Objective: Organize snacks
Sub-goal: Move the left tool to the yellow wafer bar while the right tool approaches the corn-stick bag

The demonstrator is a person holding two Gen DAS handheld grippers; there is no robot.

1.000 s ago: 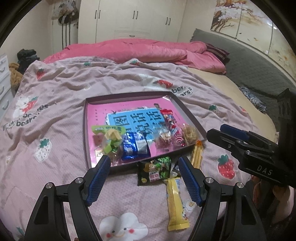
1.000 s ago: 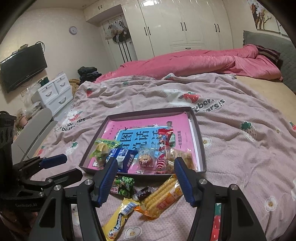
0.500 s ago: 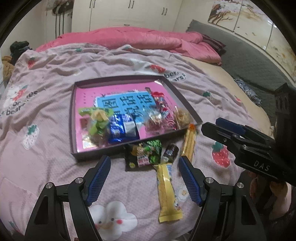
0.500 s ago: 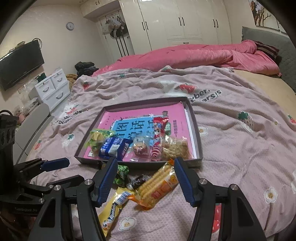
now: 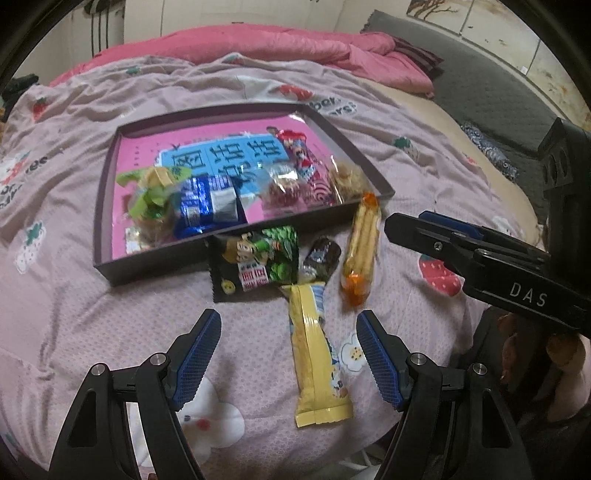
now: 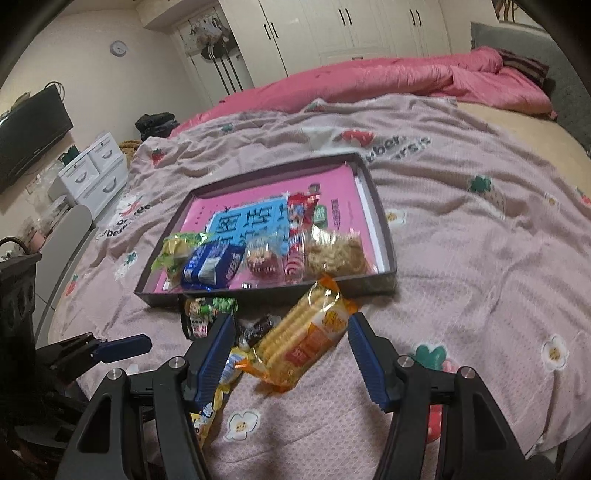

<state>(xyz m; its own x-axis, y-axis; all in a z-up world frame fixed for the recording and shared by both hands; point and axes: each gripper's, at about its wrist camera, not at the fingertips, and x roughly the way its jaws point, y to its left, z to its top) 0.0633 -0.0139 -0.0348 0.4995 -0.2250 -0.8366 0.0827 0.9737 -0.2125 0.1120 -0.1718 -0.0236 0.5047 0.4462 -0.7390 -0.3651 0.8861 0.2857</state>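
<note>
Both sets of jaws stand spread and hold nothing: the left gripper (image 5: 288,350) hovers over a long yellow snack bar (image 5: 317,354), the right gripper (image 6: 291,350) over an orange cracker pack (image 6: 303,336). Both snacks lie on a pink strawberry-print bedspread (image 6: 480,258), just before a dark tray (image 6: 384,236) holding more snacks. Behind are a pink duvet (image 6: 388,77), white wardrobes (image 6: 332,29), a drawer chest (image 6: 92,166) and a wall television (image 6: 26,140).
</note>
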